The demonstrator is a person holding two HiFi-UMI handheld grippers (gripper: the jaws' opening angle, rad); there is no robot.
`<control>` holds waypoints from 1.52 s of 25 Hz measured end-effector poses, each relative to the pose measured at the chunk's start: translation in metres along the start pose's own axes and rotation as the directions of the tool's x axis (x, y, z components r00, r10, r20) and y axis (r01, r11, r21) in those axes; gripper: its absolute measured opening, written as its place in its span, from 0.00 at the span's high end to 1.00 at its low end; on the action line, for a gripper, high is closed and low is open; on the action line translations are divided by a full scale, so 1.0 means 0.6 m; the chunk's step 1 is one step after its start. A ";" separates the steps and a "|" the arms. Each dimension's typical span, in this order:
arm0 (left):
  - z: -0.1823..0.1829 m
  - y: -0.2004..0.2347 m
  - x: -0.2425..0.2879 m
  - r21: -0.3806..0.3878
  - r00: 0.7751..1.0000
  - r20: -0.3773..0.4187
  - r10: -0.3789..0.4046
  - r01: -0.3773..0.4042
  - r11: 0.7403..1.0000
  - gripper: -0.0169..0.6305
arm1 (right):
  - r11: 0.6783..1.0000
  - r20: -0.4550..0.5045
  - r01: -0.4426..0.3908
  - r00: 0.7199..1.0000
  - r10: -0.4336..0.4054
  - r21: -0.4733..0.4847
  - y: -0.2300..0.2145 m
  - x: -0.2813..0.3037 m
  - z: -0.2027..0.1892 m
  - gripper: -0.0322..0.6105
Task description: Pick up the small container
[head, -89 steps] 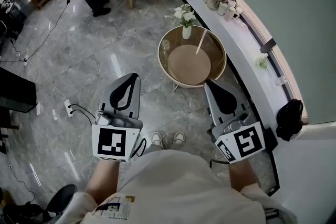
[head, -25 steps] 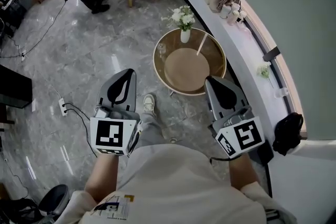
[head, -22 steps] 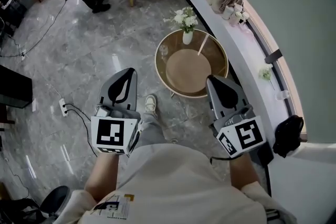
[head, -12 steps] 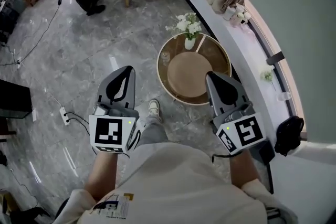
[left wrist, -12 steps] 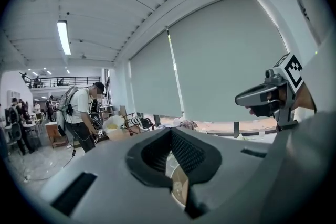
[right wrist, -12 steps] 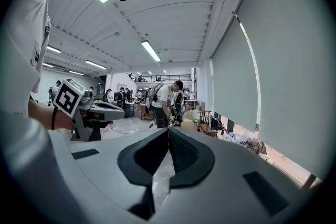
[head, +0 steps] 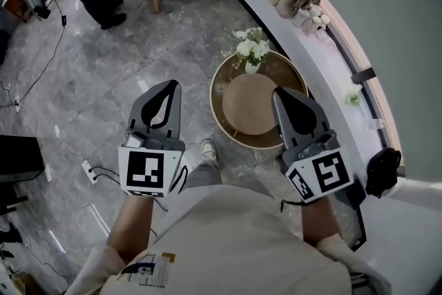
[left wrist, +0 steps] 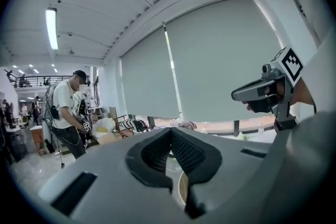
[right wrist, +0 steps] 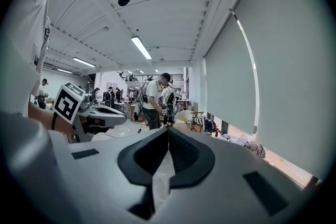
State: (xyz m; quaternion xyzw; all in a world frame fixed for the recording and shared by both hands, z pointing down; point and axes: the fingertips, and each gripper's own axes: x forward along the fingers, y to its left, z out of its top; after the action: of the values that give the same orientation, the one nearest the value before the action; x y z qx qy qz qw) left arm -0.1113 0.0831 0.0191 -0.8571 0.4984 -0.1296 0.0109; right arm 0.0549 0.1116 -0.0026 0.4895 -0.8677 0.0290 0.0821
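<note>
In the head view, the person stands on the grey marble floor [head: 103,65], just short of the round glass-rimmed side table with a tan centre [head: 248,107]. One white shoe [head: 208,148] points toward it. The grey left gripper [head: 172,83] and the grey right gripper [head: 279,90] are held out at waist height, side by side and well apart, both aimed at the table. I judge this a carrying pose, since nothing is within reach. What I take for the small clear container [head: 219,88] sits on the table's left part, near the white vase of white flowers [head: 251,55]. It is too small to be sure of, and neither gripper touches it.

In the left gripper view, the jaws are pressed together along one seam with nothing between them. The camera looks almost level at the grey window blind [left wrist: 220,60]. Because of that, the table shows only as a tan sliver through the cut-out below the jaws. The container does not show here.

In the right gripper view, this claw is likewise squeezed together and empty. It faces across the hall toward a standing person in a white shirt [right wrist: 154,105], with the other gripper at the left edge. The container is out of sight here too. To my eye, one gripper would have to tip down and spread its jaws before any pick.
</note>
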 end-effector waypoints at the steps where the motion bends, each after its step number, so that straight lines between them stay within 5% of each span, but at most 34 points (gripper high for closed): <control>1: -0.005 0.011 0.012 -0.001 1.000 -0.005 -0.009 0.009 1.000 0.96 | 1.000 0.001 0.007 1.000 -0.007 0.002 -0.003 0.015 0.002 0.94; 16: -0.058 0.076 0.131 -0.062 0.998 -0.035 -0.056 0.054 0.997 0.96 | 0.999 -0.051 0.046 0.998 -0.045 0.016 -0.072 0.143 -0.034 0.94; 32: -0.124 0.008 0.233 -0.043 0.994 -0.096 -0.047 0.043 0.998 0.96 | 0.988 -0.074 -0.126 0.988 0.133 0.087 -0.158 0.209 -0.129 0.94; 38: -0.186 -0.030 0.275 0.056 0.982 -0.124 -0.141 0.148 0.987 0.94 | 0.977 -0.096 -0.167 0.979 0.181 0.129 -0.160 0.243 -0.185 0.94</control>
State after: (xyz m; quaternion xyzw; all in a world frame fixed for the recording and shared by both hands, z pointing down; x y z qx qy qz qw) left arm -0.0443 -0.0370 0.1643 -0.8809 0.4302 -0.1973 -0.0003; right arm 0.0759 -0.0469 0.1287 0.4134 -0.8982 0.1148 0.0961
